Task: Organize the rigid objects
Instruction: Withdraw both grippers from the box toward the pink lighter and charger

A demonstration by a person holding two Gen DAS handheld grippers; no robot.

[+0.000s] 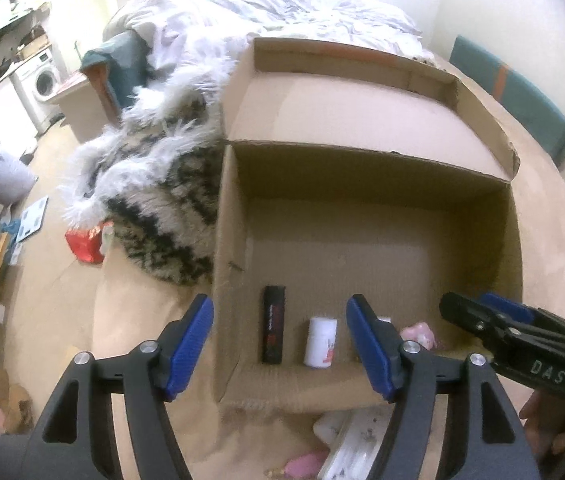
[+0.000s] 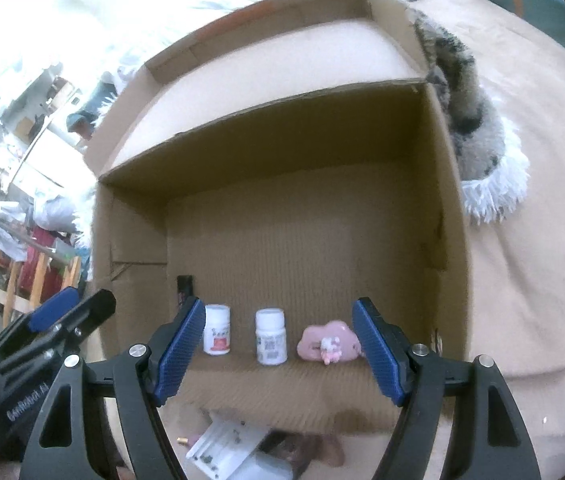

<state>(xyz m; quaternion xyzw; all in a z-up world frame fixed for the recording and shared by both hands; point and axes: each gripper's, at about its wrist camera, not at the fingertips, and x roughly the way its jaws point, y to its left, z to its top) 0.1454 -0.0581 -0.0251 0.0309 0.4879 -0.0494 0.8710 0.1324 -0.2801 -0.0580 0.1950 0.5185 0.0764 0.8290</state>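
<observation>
1. Both grippers are seen poised above the near edge of an open cardboard box [image 2: 448, 216] that rests on a beige bedspread [image 2: 530, 280]. The left gripper [image 1: 280, 346] has its blue pads apart with nothing between them; the right gripper [image 2: 278, 350] is likewise spread wide and empty.

2. A row is found along the near wall of the box floor: a black rectangular case [image 1: 273, 324] standing at the left, a white bottle with a red label [image 2: 217, 330], a second white bottle [image 2: 270, 336], and a pink cloud-shaped trinket [image 2: 329, 342] at the right. All four stand just beside one another without touching.

3. More items are left outside, below the near wall: a white patterned packet [image 2: 222, 446] and a pink object [image 1: 306, 462], both partly hidden.

4. The step in hand is judged to be the fetching of the next loose item. Each gripper should be lifted clear of the box wall before it is swung outward, so the row is not knocked.

5. The next piece is best set in the free floor behind or beside the row, upright and apart from its neighbours.
</observation>
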